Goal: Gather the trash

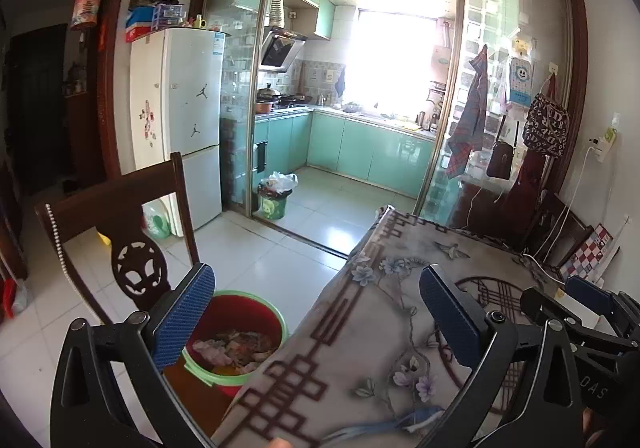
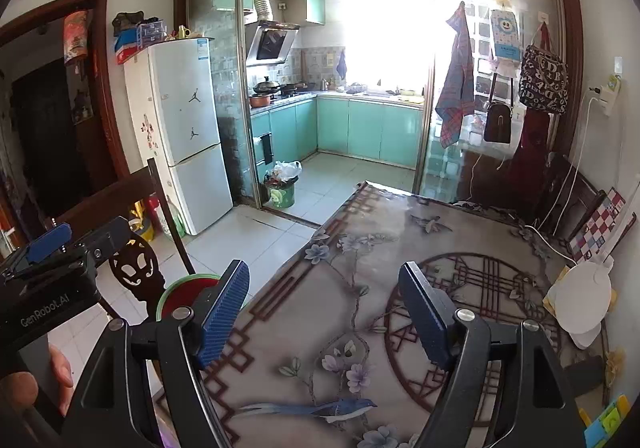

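Over the dining table (image 2: pixel 360 308), I hold both claws empty: the left gripper (image 1: pixel 316 312) spread wide, the right gripper (image 2: pixel 324 312) parted with nothing between its pads. The collected trash (image 1: pixel 236 348) lies in the red bucket (image 1: pixel 248 312) on the floor, beside the table's edge and the carved chair (image 1: pixel 132 264). I judge the best course is to scan the patterned cloth for leftovers, approach low and level, and carry anything straight over the bucket's green rim before letting go.
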Motion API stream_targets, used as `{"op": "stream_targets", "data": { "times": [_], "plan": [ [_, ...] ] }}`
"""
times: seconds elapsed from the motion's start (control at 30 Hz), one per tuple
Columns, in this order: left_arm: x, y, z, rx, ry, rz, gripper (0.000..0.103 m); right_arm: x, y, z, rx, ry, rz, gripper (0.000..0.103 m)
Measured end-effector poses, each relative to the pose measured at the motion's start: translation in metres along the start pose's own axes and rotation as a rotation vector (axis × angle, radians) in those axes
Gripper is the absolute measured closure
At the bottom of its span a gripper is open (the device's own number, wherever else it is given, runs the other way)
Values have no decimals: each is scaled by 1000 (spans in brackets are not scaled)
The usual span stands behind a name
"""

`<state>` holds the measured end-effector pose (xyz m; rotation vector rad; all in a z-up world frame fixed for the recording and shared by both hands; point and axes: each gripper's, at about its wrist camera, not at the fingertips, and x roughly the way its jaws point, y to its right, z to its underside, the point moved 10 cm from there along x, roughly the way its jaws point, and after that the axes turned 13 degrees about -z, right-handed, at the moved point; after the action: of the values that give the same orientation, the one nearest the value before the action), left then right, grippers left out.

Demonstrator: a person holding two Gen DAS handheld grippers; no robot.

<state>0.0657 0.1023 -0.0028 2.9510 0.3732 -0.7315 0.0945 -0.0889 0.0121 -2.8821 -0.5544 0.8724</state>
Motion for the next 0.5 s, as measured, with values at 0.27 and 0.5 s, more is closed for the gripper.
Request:
{"op": "stream_targets", "data": {
  "times": [0.27, 0.5],
  "plan": [
    [-26, 11, -18, -14, 113, 14, 0, -17, 12, -4, 24, 30, 32, 26],
    [-25, 12, -24, -73, 138, 42, 0, -23, 17, -7, 28, 39, 47, 26]
  ]
}}
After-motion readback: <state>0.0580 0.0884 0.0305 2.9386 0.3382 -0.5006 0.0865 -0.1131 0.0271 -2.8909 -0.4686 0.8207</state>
